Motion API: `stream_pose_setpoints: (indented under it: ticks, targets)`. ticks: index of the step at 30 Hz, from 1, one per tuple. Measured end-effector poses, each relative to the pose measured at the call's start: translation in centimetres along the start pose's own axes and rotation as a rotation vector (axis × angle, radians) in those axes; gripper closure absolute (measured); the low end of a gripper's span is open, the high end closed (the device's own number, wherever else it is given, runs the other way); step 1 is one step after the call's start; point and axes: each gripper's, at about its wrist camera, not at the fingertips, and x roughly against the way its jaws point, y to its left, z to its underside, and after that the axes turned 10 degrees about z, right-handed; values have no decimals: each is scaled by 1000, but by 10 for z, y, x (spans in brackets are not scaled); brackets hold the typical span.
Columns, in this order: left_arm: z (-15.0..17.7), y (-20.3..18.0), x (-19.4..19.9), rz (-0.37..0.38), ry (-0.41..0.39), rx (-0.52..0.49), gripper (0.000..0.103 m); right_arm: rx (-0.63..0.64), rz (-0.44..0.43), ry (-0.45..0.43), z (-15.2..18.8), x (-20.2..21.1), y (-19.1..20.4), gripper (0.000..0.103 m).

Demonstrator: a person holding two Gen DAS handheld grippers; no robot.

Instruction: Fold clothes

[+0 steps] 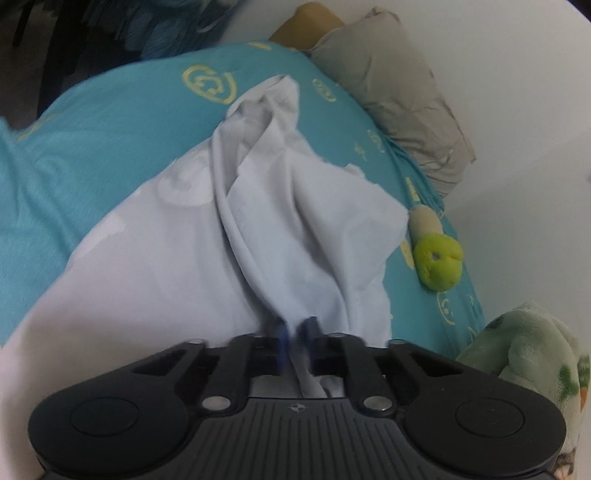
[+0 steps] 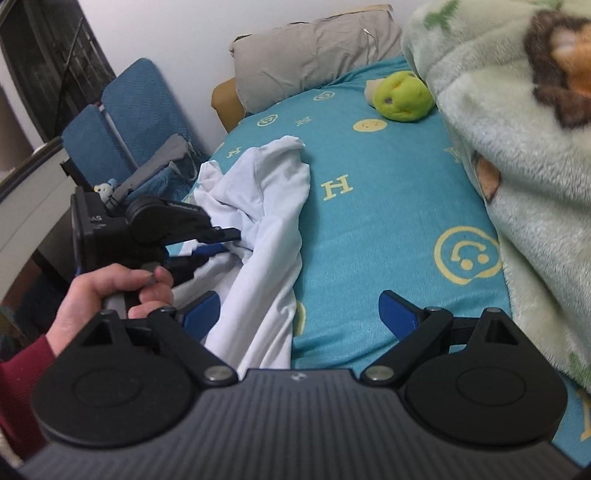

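A bed with a teal sheet (image 2: 369, 221) printed in yellow stands against a white wall (image 2: 184, 29). A grey pillow (image 2: 314, 51) lies at its head; a blue chair (image 2: 140, 110) stands beside its left edge.

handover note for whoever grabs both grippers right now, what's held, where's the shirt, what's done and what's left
Left gripper: shut on a bunched fold of the white garment.
Right gripper: open, holding nothing, hovering over the garment's near edge and the teal bedsheet.
Garment: crumpled in a heap on the sheet, near the bed's left side.
Green plush toy and fleece blanket lie clear of it.
Done: one grip taken. Left: spread it flat, then every fold.
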Motion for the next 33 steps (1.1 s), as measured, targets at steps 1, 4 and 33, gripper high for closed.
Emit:
stream_pose_setpoints:
  ticks: [1,4,33]
  targets:
    - [-3,-5,4,18,-6,-17,101,-9,-2,1,0,1,-1,9]
    - [-22,-33,22,57,-40,-122,102,-6,3,-11,3,6,3,9]
    - [118,88,257,-391,310,-64,33,25,-129,293,47,38,17,10]
